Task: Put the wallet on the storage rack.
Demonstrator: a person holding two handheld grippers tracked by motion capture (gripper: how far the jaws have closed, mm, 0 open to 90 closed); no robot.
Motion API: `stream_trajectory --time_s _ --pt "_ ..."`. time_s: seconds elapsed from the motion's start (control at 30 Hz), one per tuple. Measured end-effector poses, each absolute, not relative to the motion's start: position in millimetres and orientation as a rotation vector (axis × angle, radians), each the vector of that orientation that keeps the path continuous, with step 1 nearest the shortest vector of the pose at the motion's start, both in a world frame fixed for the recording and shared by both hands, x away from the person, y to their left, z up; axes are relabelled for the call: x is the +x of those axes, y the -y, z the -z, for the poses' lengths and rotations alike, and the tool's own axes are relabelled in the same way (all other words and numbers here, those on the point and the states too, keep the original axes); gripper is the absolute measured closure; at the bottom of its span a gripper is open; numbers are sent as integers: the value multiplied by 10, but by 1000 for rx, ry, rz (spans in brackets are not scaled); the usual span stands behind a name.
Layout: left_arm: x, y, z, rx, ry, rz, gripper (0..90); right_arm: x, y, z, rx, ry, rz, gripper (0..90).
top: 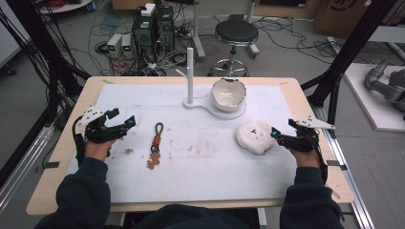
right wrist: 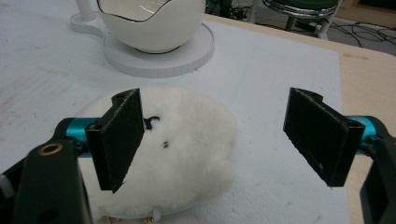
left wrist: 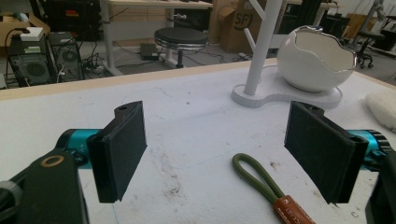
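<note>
Both tools gape empty: your right tool (right wrist: 212,140) nears the soft, light fluffy pouch (right wrist: 187,154); pinch its 6 o'clock edge.

Fluffy white plush pad (right wrist: 187,154) lying beside glossy ceramic-looking bowl (top: 229,93); matt woven green cord loop (left wrist: 256,175) with leather-like tag; jaws wearing matt black rubbery pads (left wrist: 122,147)

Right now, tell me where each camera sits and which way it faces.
High view: above the person's side, facing forward and down on the white table mat; forearms, both hand-held grippers.
Left gripper view: rides the left hand-held gripper, facing the green-looped keychain; open jaws.
Right gripper view: rides the right hand-held gripper, over the fluffy white pouch; open jaws.
Shared: white egg-shaped bowl.
</note>
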State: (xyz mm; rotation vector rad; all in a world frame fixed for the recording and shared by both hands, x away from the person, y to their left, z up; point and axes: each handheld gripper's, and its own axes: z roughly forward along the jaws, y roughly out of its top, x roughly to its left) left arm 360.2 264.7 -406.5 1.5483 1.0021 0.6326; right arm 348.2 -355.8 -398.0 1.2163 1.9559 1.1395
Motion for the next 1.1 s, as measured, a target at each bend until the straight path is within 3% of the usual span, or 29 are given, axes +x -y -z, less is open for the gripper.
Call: stream_trajectory --time_s 0.5,0.9,0.97,1.0,1.03,1.07,1.1 --pt "3637 -2597 4096 1556 -1017 -609 216 3510 3584 4023 1230 -1988 -1132 208" --pt "3614 -2501 4098 1611 -981 -591 219 3915 3500 4457 1412 -2227 -959 238" --pt "3592 -2495 4102 1607 -978 -590 219 3933 3557 4471 1428 -2249 -1004 262" --pt "3584 -2491 4105 1607 -977 -584 220 3920 3555 4466 1416 -2267 -1021 389" --pt "3578 -2489 4107 1612 -976 -582 220 3920 3555 4466 1416 -2267 -1021 389" --pt "3574 -2478 4109 1611 -974 -579 220 3892 3524 4432 1383 -2295 -1024 535" --pt "3571 -2472 4107 1612 -971 -575 220 3892 3524 4432 1383 -2295 -1024 535"
